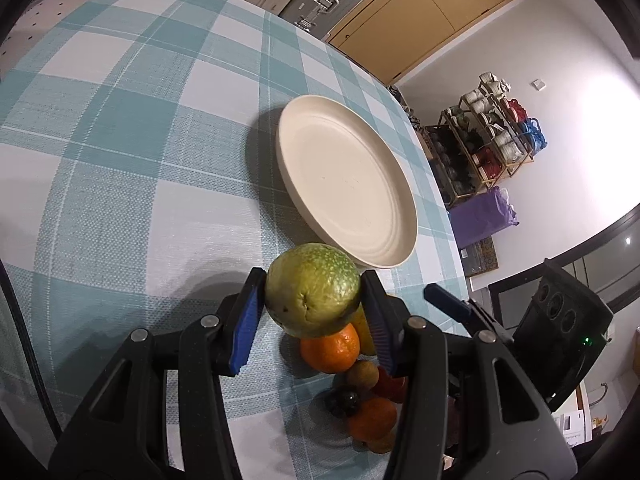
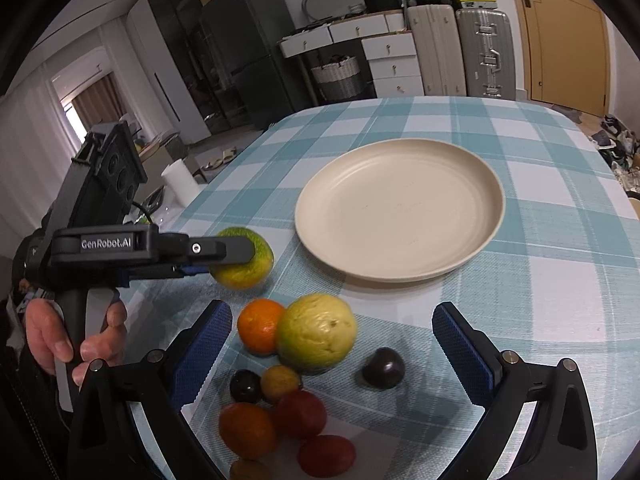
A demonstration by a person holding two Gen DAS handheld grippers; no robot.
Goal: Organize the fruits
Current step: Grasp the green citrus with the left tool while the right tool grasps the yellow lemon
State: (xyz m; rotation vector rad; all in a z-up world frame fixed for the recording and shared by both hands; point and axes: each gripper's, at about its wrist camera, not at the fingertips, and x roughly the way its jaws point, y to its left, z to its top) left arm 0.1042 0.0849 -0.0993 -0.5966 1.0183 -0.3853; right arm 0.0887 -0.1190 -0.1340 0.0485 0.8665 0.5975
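Note:
My left gripper [image 1: 313, 300] is shut on a green guava [image 1: 313, 297] and holds it above the table, near the cream plate [image 1: 344, 184]. The right wrist view shows that gripper [image 2: 236, 258] and guava [image 2: 250, 262] left of the plate [image 2: 400, 208], which holds nothing. My right gripper [image 2: 332, 344] is open over a pile of fruit: a yellow-green guava [image 2: 316, 332], an orange [image 2: 258, 326], a dark plum [image 2: 383, 368], red fruits [image 2: 300, 414] and a tangerine [image 2: 246, 430]. The pile also shows in the left wrist view [image 1: 332, 350].
The table has a teal and white checked cloth [image 2: 520, 280]. Its far edge and right edge drop to the floor. Suitcases [image 2: 484, 52], drawers and a door stand beyond the table. A person's hand [image 2: 60, 340] holds the left gripper's handle.

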